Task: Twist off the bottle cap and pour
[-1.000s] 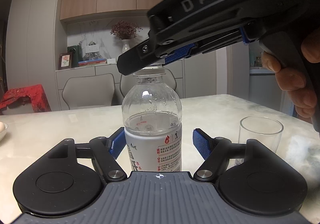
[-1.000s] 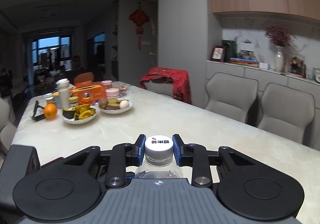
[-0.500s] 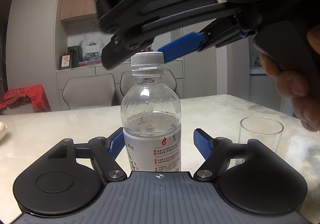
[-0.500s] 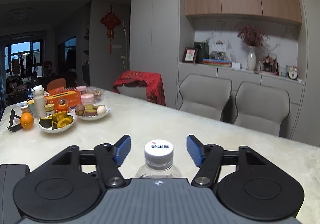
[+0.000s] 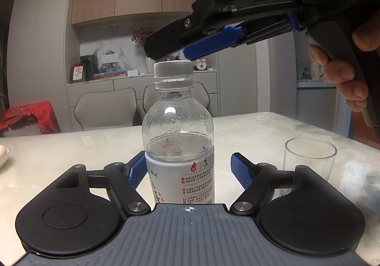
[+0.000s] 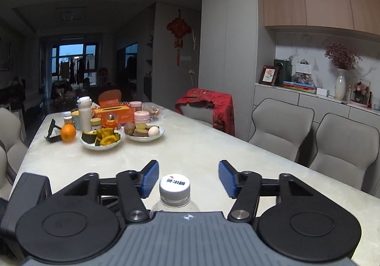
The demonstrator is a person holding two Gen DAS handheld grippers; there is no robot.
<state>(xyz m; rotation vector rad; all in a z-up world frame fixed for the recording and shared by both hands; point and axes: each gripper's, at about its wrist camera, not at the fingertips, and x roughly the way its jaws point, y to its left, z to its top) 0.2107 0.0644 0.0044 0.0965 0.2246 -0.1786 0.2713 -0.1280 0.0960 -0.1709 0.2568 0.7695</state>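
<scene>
At the table's (image 5: 249, 128) near edge, the left gripper (image 5: 187, 171) sits around the bottle (image 5: 178, 137), and its jaws are opening: the left pad touches the label, the right pad stands clear, so the hold is looser than a second ago. The bottle stands upright on its own, part full. Above it, the right gripper (image 6: 187, 179) had the cap (image 6: 174, 185) clamped a second ago, sprang wide, and its jaws are now closing again with the cap between them but untouched. That reads as a regrip between twists, so the cap, still seated on the neck, probably needs more turns. The empty glass (image 5: 310, 159) waits just right of the bottle, toward the table's right edge.
</scene>
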